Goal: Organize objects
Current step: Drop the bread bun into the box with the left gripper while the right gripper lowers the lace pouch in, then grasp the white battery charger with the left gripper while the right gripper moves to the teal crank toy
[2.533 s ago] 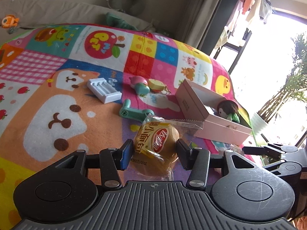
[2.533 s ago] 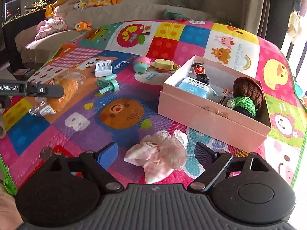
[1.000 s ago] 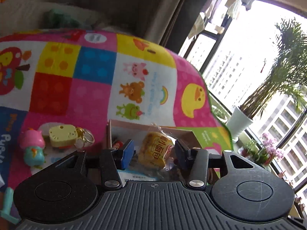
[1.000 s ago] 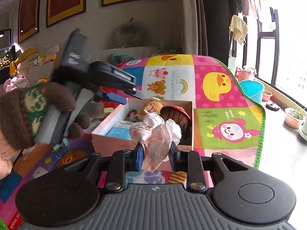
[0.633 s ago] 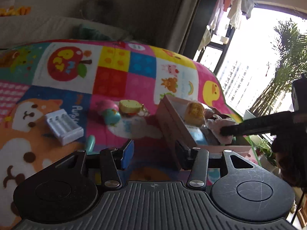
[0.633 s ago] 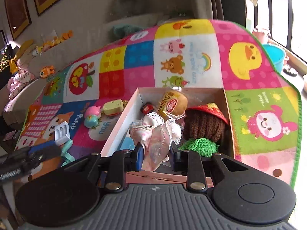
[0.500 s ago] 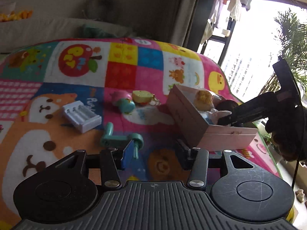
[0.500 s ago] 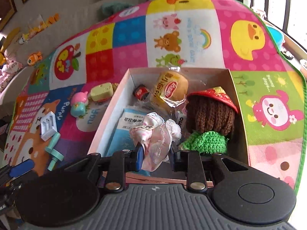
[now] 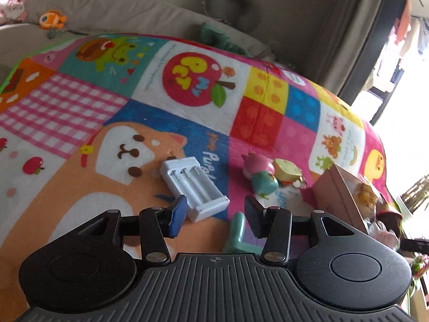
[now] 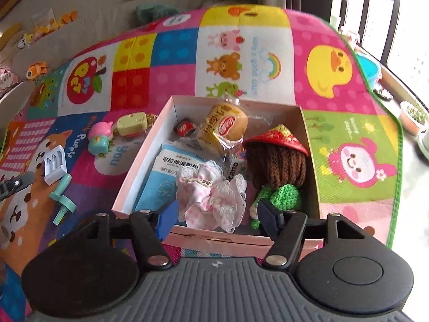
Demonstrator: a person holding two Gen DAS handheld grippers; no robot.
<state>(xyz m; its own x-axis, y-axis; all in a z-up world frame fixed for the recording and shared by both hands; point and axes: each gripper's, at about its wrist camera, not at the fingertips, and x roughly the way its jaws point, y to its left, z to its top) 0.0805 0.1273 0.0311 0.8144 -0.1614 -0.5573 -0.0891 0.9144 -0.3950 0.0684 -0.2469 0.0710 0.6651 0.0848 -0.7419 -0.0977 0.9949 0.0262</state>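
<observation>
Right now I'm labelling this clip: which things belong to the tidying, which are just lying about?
Job:
pink box
lace cloth
battery charger
teal toy
pink figure
yellow keychain

Lying about:
sofa
orange fish plush

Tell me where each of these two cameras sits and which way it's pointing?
Left wrist view: sits on the left gripper, looking forward and down over the play mat at the white battery charger; its own open jaws show.
Right wrist view: sits on the right gripper, looking down into the pink box at the frilly pink cloth; its open jaws show.
Shared: both see the charger, the teal toy, the pink box and the mat.
</observation>
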